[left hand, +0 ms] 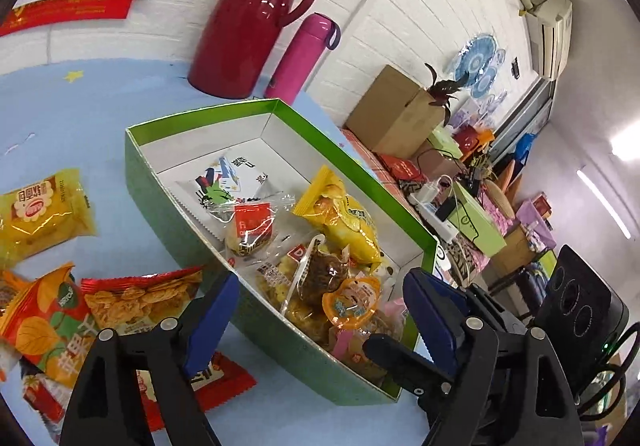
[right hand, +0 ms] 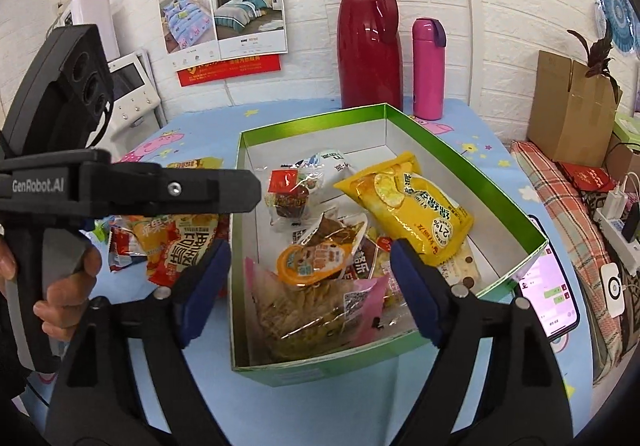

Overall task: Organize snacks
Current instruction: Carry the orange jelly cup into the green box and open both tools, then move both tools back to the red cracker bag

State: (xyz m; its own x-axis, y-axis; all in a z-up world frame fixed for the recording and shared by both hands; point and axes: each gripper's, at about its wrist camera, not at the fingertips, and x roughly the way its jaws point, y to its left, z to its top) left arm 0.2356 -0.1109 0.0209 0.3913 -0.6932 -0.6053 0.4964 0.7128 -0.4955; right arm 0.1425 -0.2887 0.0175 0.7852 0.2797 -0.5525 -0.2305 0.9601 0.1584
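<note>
A green cardboard box [left hand: 176, 201] [right hand: 320, 368] stands on the blue tablecloth with several snacks inside. Among them are a yellow chip bag [left hand: 344, 213] [right hand: 412, 205], an orange jelly cup [left hand: 352, 306] [right hand: 304, 266], a clear-wrapped pastry [left hand: 248, 230] [right hand: 288, 197] and a white packet [left hand: 228, 177] [right hand: 332, 161]. Outside, left of the box, lie a yellow packet [left hand: 40, 209], a red cracker packet [left hand: 140, 298] and an orange packet [left hand: 48, 322]. My left gripper [left hand: 320, 298] is open over the box's near left wall. My right gripper [right hand: 310, 262] is open above the box's near end, holding nothing.
A dark red jug [left hand: 256, 25] [right hand: 368, 41] and a pink bottle [left hand: 300, 57] [right hand: 428, 65] stand behind the box by the wall. A lit phone [right hand: 548, 294] lies right of the box. A person's hand [right hand: 64, 286] holds the left gripper's handle. Cartons and cables crowd the right side.
</note>
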